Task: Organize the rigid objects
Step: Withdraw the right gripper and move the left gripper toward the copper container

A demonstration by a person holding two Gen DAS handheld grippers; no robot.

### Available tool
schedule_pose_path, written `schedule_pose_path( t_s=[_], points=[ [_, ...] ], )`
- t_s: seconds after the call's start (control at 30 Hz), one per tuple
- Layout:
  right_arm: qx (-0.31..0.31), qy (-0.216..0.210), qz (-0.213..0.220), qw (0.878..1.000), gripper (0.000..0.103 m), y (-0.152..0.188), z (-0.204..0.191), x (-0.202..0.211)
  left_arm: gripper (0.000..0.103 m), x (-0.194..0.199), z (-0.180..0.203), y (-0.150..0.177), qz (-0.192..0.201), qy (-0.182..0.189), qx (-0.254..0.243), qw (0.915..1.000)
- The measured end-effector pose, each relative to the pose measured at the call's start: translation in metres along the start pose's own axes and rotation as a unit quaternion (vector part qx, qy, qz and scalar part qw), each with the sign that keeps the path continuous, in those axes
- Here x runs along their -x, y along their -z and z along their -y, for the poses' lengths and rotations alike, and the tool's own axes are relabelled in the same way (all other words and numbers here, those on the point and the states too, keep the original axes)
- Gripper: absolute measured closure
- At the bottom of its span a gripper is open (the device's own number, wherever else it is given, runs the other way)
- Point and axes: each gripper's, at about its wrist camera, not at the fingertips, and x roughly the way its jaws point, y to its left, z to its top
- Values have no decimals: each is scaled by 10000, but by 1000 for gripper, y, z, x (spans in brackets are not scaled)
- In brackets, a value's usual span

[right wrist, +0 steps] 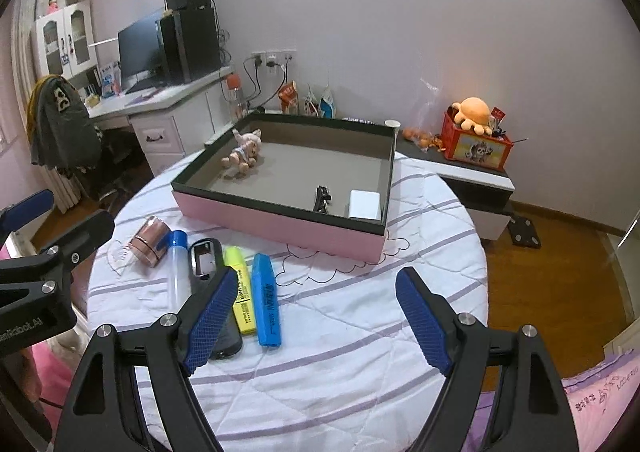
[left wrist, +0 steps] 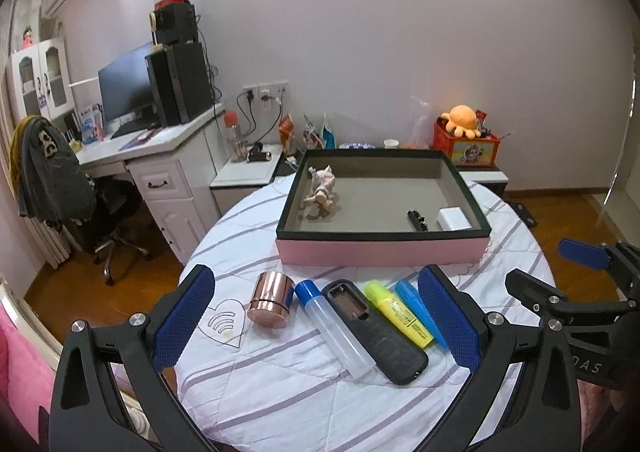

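Lying in a row near the bench's front-left edge: rose-gold metal canister (left wrist: 269, 305), clear blue-capped tube (left wrist: 334, 328), black remote (left wrist: 374, 332), yellow highlighter (left wrist: 398, 312), blue highlighter (right wrist: 266, 300). Behind them, shallow pink box (left wrist: 380, 252). Left gripper (left wrist: 316, 328) and right gripper (right wrist: 316, 320) both spread apart, empty.

Copper tin (left wrist: 269, 305), clear tube (left wrist: 333, 328), black remote (left wrist: 376, 332), yellow (left wrist: 398, 312) and blue highlighters (left wrist: 420, 312) lie side by side before the pink box (left wrist: 380, 252); doll (left wrist: 322, 192), clip (left wrist: 417, 220), white block (left wrist: 453, 218) inside.

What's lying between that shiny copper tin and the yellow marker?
Two things, plain in the left wrist view: a clear tube with a blue cap, then a black remote, between the tin and the yellow marker.
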Motion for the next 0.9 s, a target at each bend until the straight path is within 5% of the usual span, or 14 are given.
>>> schedule_pose_path(
  t_s=[0.37, 0.9],
  points=[
    [-48, 12, 181, 9998, 20, 7, 2, 20, 0, 14, 7, 8, 25, -16, -132, 9999],
    [-1, -153, -244, 9996, 20, 17, -7, -20, 0, -35, -21, 34, -674, -292, -166, 9972]
  ],
)
